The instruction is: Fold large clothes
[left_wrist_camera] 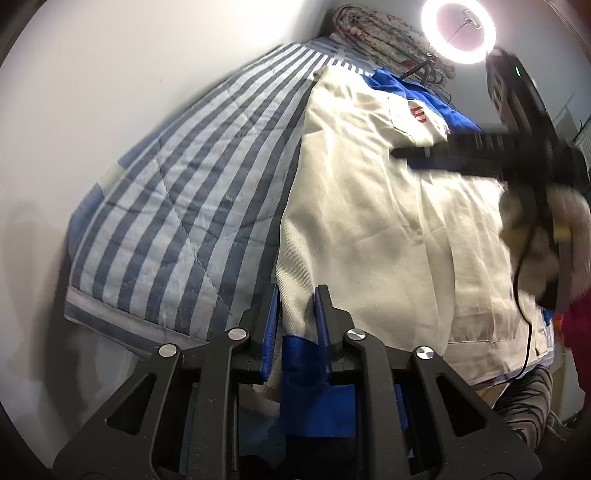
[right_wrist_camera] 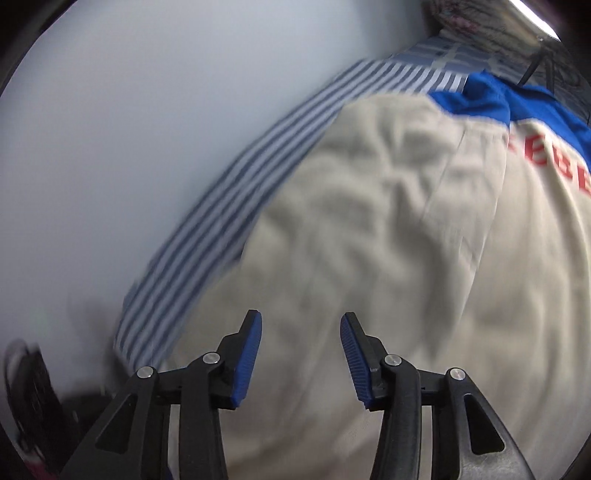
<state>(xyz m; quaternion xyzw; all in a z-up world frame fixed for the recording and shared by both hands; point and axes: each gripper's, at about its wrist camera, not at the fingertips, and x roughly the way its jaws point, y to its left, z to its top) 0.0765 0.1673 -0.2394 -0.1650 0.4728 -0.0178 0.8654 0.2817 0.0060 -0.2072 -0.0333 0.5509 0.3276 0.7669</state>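
Note:
A large cream jacket (left_wrist_camera: 369,221) with blue trim and red letters lies spread on a striped bed; it also shows in the right wrist view (right_wrist_camera: 388,240). My left gripper (left_wrist_camera: 297,295) is shut on the jacket's near edge, cream cloth and a blue cuff between its blue pads. My right gripper (right_wrist_camera: 301,321) is open and empty, just above the cream cloth. The right gripper also shows in the left wrist view (left_wrist_camera: 402,153) as a blurred black tool over the jacket's far right part.
The blue-and-white striped bedspread (left_wrist_camera: 177,206) lies against a white wall (left_wrist_camera: 92,92) on the left. A patterned folded blanket (left_wrist_camera: 384,33) lies at the head of the bed. A lit ring light (left_wrist_camera: 460,31) stands at the far right corner.

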